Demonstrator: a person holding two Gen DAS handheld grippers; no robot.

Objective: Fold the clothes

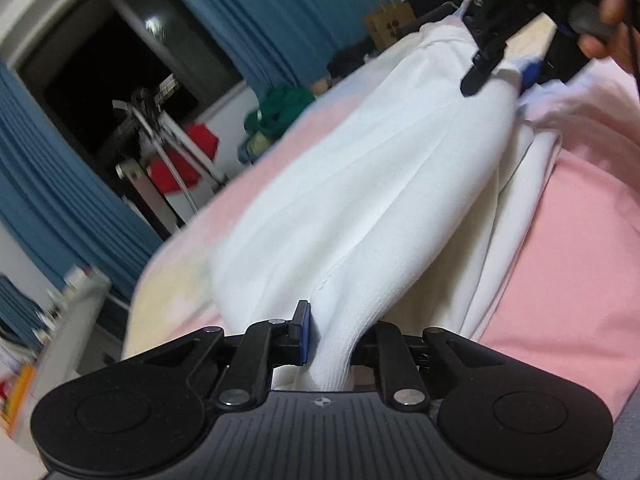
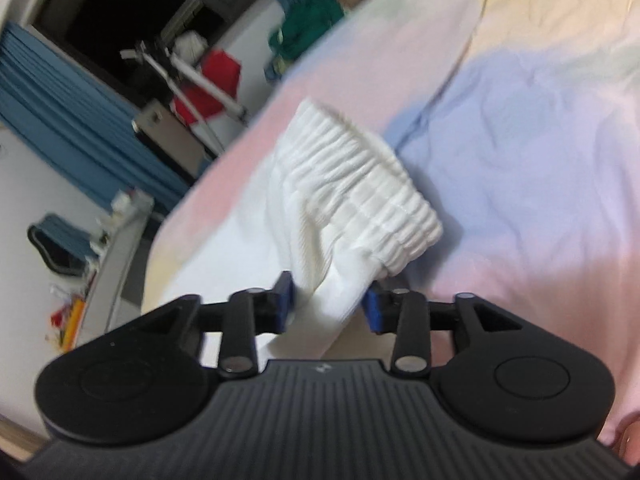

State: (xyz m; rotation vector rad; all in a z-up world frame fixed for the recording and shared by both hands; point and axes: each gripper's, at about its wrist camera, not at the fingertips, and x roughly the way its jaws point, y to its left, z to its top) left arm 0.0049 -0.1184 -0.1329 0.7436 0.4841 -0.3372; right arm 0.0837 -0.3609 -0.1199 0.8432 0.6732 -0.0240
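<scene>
A white ribbed garment [image 1: 360, 184] is stretched over a pastel pink bed sheet [image 1: 568, 216]. My left gripper [image 1: 334, 340] is shut on one end of it, the cloth bunched between the blue pads. In the right wrist view my right gripper [image 2: 330, 306] is shut on the garment [image 2: 348, 200] just below its gathered elastic waistband [image 2: 372, 184]. The right gripper also shows in the left wrist view [image 1: 492, 56] at the garment's far end, held by a hand.
The bed sheet [image 2: 520, 140] shows pink, blue and yellow patches. Beyond the bed's edge are blue curtains [image 1: 60, 200], a dark window [image 1: 120, 72], a metal rack with red cloth [image 1: 180, 160], green cloth [image 1: 280, 108] and a paper bag [image 1: 390, 22].
</scene>
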